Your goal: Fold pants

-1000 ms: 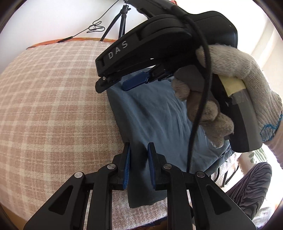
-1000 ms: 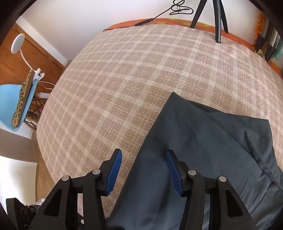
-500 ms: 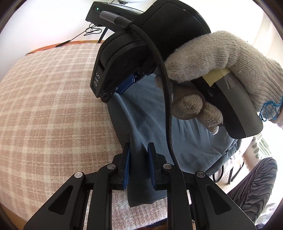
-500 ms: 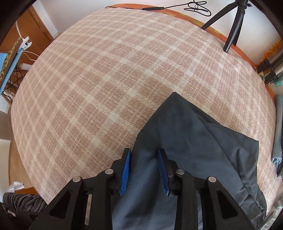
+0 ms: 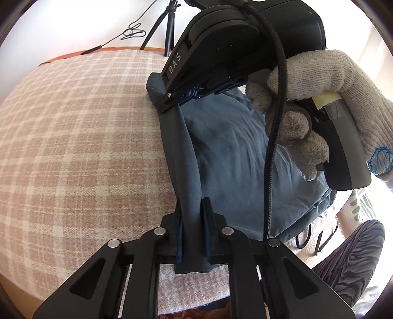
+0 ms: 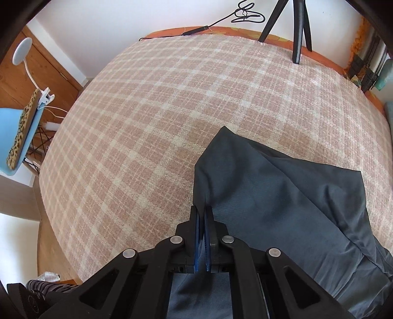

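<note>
On plaid blanket (image 6: 159, 127) | pants (image 6: 282, 201) | left view only: gloved hand (image 5: 326, 98)

White wall (image 6: 122, 19), blue chair (image 6: 17, 132)

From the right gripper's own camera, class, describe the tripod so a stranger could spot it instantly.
Start at the plaid-covered bed and follow it to its far edge by the white wall. The tripod stands there: black splayed legs, thicker than the thin looped cable beside it.

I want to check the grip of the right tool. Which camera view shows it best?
The right wrist view: the right tool is shut on a pinched fold of the pants, seen close. The left wrist view shows that tool only from the side, its pads mostly hidden under its body.
</note>
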